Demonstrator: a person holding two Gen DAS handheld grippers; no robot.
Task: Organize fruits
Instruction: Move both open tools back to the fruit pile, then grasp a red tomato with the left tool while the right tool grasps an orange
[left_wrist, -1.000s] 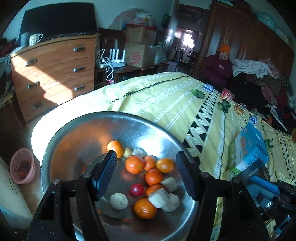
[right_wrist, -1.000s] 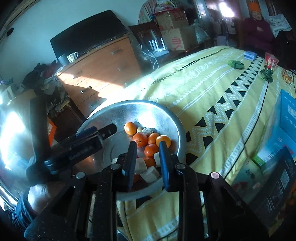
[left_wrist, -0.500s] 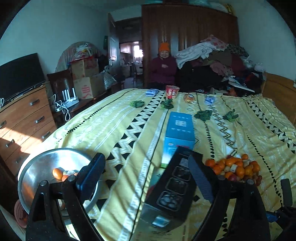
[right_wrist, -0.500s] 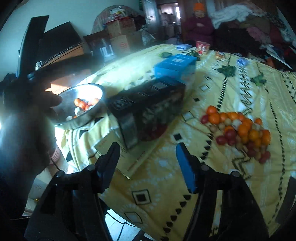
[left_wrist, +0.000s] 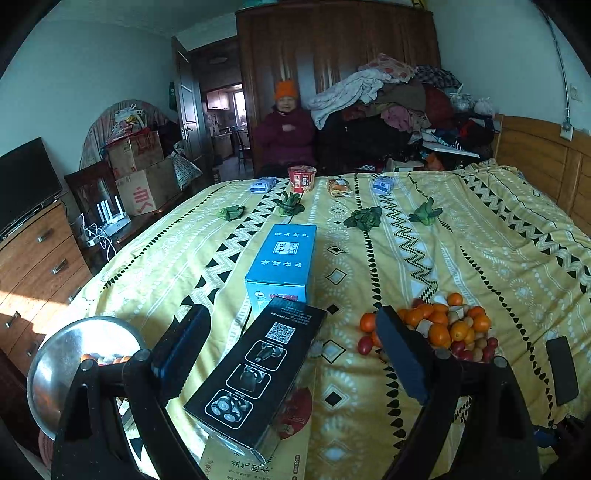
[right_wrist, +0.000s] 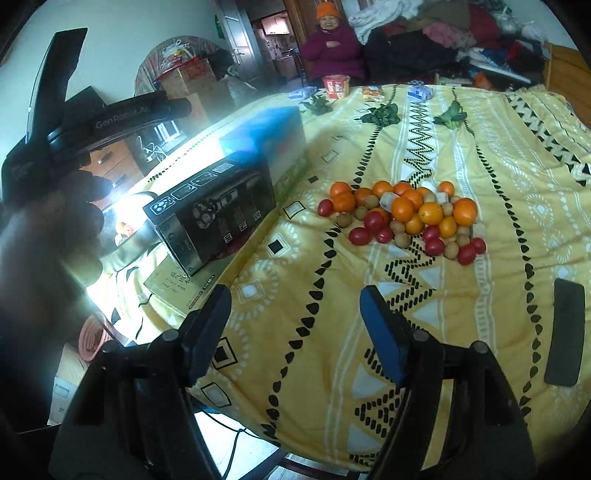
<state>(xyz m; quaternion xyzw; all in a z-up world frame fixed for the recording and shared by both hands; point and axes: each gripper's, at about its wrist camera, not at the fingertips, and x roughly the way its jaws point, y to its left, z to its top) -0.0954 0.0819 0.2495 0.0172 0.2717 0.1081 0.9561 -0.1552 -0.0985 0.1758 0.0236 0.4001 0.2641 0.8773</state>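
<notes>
A pile of fruit lies on the yellow patterned bedspread: oranges, small red fruits and small brown ones; it also shows in the left wrist view. A metal bowl with some fruit in it sits at the bed's left corner. My left gripper is open and empty, above a black box. My right gripper is open and empty, short of the pile, above the bed's near edge.
A blue box stands behind the black box. Leafy greens, snack packs and a red cup lie farther back. A person in an orange hat sits beyond the bed. A dresser stands left.
Both grippers swung away from the bowl toward the bed's middle and the fruit pile. The right gripper, nearly closed a second ago, has opened wide.
</notes>
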